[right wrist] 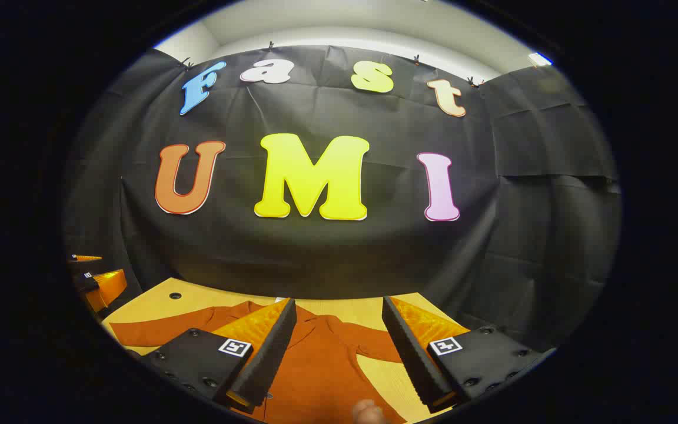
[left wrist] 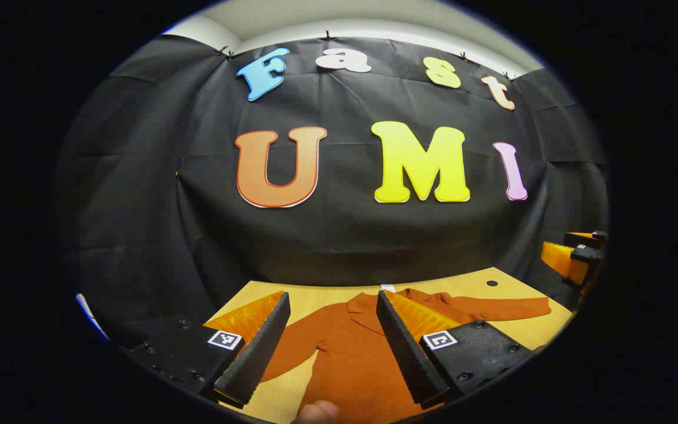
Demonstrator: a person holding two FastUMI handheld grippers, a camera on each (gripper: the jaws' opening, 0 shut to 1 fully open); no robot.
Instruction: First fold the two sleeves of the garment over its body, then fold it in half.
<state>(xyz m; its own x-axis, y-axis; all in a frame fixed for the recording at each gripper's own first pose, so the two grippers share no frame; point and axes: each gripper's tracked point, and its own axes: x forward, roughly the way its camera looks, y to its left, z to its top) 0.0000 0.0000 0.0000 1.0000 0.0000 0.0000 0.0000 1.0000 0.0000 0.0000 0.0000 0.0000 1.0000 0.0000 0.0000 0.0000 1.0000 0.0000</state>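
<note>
- Wooden and pale yellow, the desk (left wrist: 509, 281) carries a rust-orange long-sleeved cloth garment (left wrist: 354, 353), spread flat with its collar toward the far edge and both sleeves stretched out sideways.
- Nearest in the left gripper view, the left gripper (left wrist: 332, 347) hangs above the garment with its jaws wide apart and nothing between them but air; the garment's chest and collar lie below that gap, apart from both fingers.
- Nearest in the right gripper view, the right gripper (right wrist: 339, 350) likewise has its jaws spread and empty, with the collar and upper body of the garment under the gap and one sleeve (right wrist: 156, 330) running off toward the desk's left edge.
- Neither sleeve is folded yet, so by my reading the task has not begun.
- Risk: both pairs of jaws sit over the body, not over a cuff. Closing there would likely bunch the chest cloth, or pinch two layers at once, and drag the whole garment across the desk.
- Risk: thin cloth lying flat gives little to bite; a shallow nip could slip free midway through a fold.
- Farther off, a small dark hole (left wrist: 492, 283) marks the desk near its far edge, past the other sleeve (left wrist: 504, 306).
- Farthest, black cloth forms the booth wall.
</note>
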